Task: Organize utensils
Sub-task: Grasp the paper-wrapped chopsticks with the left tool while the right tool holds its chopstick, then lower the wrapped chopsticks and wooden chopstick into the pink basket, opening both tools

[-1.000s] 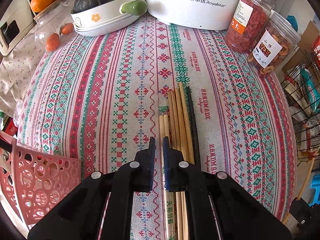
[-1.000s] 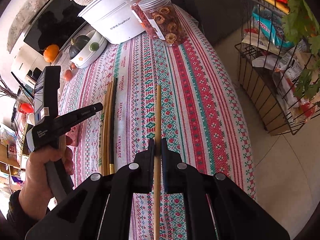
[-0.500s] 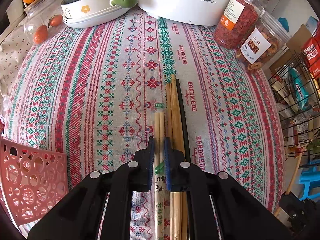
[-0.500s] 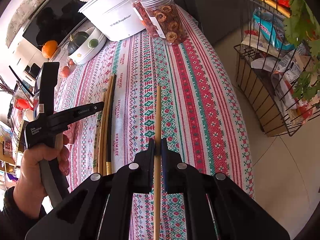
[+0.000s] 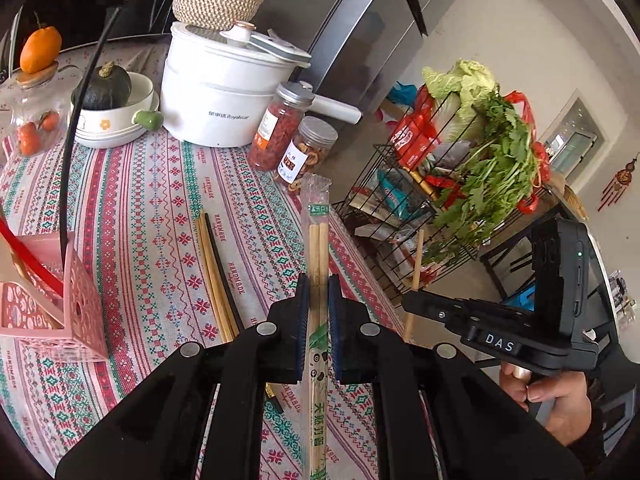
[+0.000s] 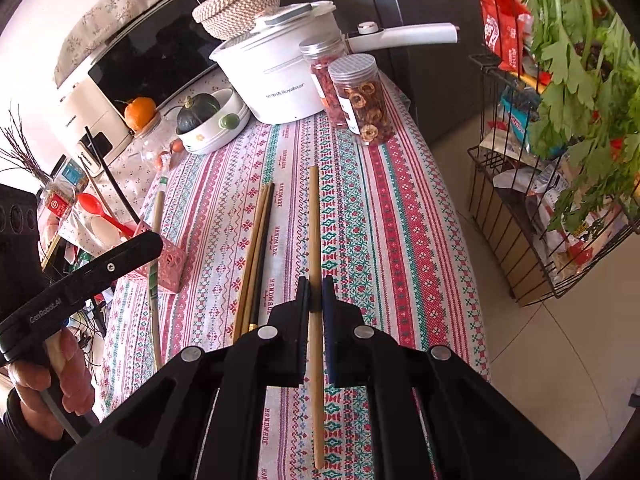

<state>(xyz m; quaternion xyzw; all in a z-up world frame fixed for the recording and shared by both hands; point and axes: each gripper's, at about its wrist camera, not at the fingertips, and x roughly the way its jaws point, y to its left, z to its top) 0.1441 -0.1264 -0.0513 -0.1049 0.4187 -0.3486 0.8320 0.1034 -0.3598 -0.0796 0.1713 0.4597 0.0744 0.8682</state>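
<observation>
My left gripper [image 5: 318, 286] is shut on a plastic-wrapped pair of bamboo chopsticks [image 5: 317, 236] and holds it lifted above the table, pointing up and away. My right gripper [image 6: 316, 286] is shut on a single wooden chopstick [image 6: 314, 220], held above the tablecloth. Several loose chopsticks [image 5: 216, 268], wooden ones and a black one, lie together on the cloth; they also show in the right wrist view [image 6: 256, 248]. A pink perforated holder [image 5: 76, 312] stands at the left with a red spoon [image 6: 100, 210] in it.
At the back stand a white pot [image 5: 224, 96], two jars of dried food [image 5: 296, 148], a bowl with a dark squash [image 5: 108, 104] and a glass jar [image 5: 32, 120]. A wire rack with greens [image 5: 460, 208] stands off the table's right edge.
My left gripper has lifted the wrapped chopsticks off the table and tilted up, so the room shows. My right gripper keeps its chopstick and has tilted up slightly.
</observation>
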